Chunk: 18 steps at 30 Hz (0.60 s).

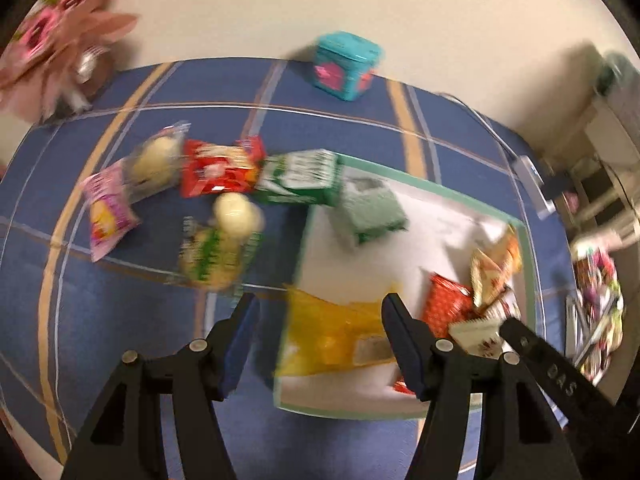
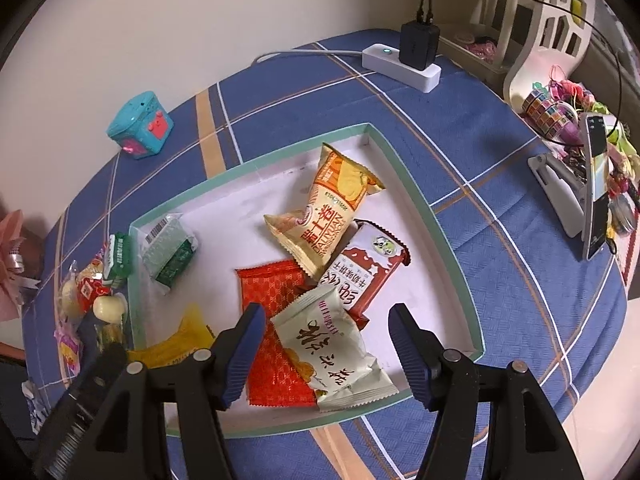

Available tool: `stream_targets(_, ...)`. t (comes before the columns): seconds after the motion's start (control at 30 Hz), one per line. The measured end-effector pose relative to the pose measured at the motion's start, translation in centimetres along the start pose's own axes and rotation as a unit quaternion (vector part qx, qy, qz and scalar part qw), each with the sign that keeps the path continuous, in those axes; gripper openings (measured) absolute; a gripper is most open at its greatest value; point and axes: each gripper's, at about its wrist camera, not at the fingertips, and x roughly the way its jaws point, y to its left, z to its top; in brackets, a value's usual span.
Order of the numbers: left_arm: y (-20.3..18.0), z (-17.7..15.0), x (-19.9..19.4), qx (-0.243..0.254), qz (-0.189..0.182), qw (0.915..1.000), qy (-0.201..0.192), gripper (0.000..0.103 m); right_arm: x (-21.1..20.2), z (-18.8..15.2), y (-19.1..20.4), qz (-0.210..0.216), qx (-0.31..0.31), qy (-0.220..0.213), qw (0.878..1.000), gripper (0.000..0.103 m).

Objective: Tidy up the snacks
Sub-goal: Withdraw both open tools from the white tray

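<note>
Only right cam shows power strip (image 2: pixel 402 65) — both grippers, left (image 1: pixel 320 324) & right (image 2: pixel 326 332), jaws apart, empty.

- Blue checked cloth (image 2: pixel 500 208) covering the surface, with white and tan lines.
- Teal cube-shaped toy (image 2: pixel 140 126) with pink faces, far ahead and left of the right gripper, near the wall.
- White power strip (image 2: pixel 400 65) with black charger (image 2: pixel 419 45) plugged in, far ahead and to the right.
- Phone on a white stand (image 2: pixel 596 184), far right.
- Heap of colourful trinkets (image 2: pixel 560 116) behind the phone.
- Pink paper flower (image 1: pixel 60 36), far ahead-left of the left gripper; blurred.
</note>
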Motion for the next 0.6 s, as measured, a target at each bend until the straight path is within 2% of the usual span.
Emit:
stream_targets(0.17, 3.4, 0.7, -0.3, -0.048, 0.031, 0.9984, -0.004, 0.065, 0.1, -0.4, 1.3, -0.001, -0.021, 0.004, 1.000, 0.068)
stream_targets(0.37, 6.7, 1.1, -0.4, -0.081, 0.045, 0.9957, 0.001, 0.065, -0.1, -1.2, 3.9, 0.006, -0.060, 0.005, 0.998, 0.068)
stream_targets(0.43, 7.5, 1.1, -0.5, -0.086, 0.052, 0.9949, 0.002, 0.075, -0.2, -1.6, 4.8, 0.011, -0.074, 0.006, 0.997, 0.068)
stream_targets(0.47, 8.1, 1.2, -0.6, -0.091, 0.055, 0.9943, 0.001, 0.081, -0.2, -1.7, 5.1, 0.013, -0.079, 0.005, 0.997, 0.070)
stream_targets(0.57, 9.3, 1.3, -0.6, -0.102, 0.064, 0.9927, -0.001, 0.083, -0.4, -2.2, 6.1, 0.016, -0.093, 0.003, 0.996, 0.081)
stream_targets(0.6, 9.7, 1.3, -0.5, -0.105, 0.068, 0.9922, -0.001, 0.086, -0.4, -2.3, 6.3, 0.016, -0.098, 0.002, 0.995, 0.086)
